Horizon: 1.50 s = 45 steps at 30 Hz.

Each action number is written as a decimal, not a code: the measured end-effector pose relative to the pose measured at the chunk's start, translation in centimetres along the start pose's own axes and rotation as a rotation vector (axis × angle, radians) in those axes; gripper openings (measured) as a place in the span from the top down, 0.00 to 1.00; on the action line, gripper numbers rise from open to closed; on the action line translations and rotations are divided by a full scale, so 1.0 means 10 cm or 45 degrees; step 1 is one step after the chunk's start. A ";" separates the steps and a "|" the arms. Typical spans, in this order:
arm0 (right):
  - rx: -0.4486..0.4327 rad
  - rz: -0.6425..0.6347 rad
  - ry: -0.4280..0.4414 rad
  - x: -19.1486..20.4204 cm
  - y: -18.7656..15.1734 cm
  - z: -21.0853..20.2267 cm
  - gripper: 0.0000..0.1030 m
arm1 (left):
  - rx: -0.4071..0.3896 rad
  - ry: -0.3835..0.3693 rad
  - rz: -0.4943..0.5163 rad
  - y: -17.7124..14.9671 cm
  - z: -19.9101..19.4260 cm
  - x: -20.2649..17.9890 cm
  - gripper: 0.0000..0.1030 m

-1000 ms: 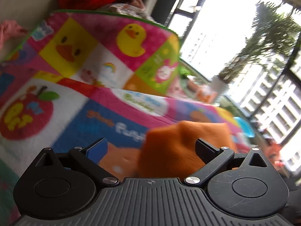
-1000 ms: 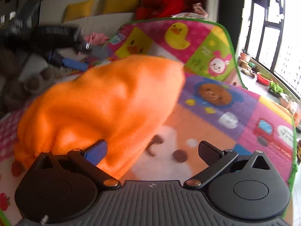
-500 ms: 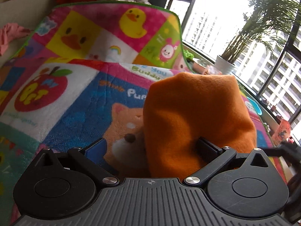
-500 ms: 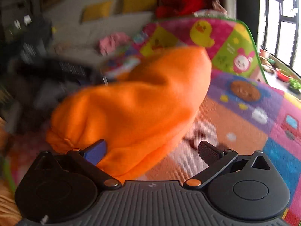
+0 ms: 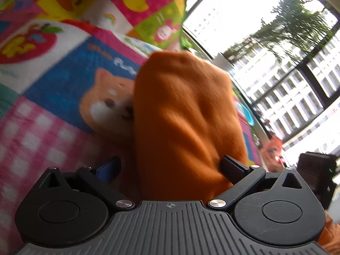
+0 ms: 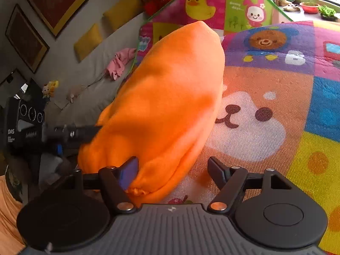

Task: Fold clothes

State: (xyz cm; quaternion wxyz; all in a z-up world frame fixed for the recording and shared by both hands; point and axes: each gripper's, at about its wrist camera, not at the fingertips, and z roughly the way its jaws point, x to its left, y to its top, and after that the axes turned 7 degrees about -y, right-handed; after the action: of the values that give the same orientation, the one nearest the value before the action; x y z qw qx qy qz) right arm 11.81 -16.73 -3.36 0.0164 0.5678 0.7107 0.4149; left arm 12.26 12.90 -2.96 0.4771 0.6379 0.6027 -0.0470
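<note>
The soft orange fleece garment (image 6: 165, 97) lies bunched on the colourful cartoon-print play mat (image 6: 297, 97), its long axis running away from both spread-fingered tools, between the left gripper (image 5: 170, 165) fingers (closer) and left of centre for the right gripper (image 6: 172, 167).

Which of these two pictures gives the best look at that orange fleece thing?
The right wrist view: the bright orange fleece garment appears sharp, nearly whole, lifted over the cartoon play mat. The left wrist view shows it blurred, backlit and cropped.
</note>
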 end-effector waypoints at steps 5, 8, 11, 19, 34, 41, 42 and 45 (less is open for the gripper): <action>-0.039 -0.017 -0.020 -0.09 0.16 0.06 0.58 | 0.062 -0.051 0.003 -0.03 0.17 -0.04 0.05; -0.086 -0.046 -0.079 -0.17 0.31 0.10 0.58 | 0.082 -0.040 0.033 0.02 0.35 -0.06 0.07; -0.132 -0.075 -0.138 -0.25 0.46 0.14 0.58 | 0.074 -0.029 0.068 0.21 0.55 -0.09 0.08; -0.231 -0.144 -0.315 -0.49 0.85 0.21 0.58 | 0.038 -0.046 0.099 0.75 1.19 -0.18 0.10; -0.428 -0.240 -0.419 -0.59 1.81 0.30 0.46 | -0.073 0.087 0.175 0.83 1.03 -0.17 0.07; -0.345 -0.401 -0.690 -0.60 1.84 0.81 0.34 | -0.021 0.071 0.158 0.77 1.21 -0.14 0.05; -0.357 -0.396 -0.693 -0.59 1.82 0.73 0.34 | -0.020 0.071 0.163 0.75 1.20 -0.15 0.05; -0.410 -0.403 -0.630 -0.53 1.63 0.35 0.34 | -0.020 0.056 0.146 0.74 1.12 -0.13 0.06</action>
State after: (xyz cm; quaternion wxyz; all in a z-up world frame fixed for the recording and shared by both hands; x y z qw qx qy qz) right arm 28.33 -18.91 1.88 0.3422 0.5239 0.6899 0.3639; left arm 23.66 5.83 -4.07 0.4706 0.6685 0.5758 -0.0005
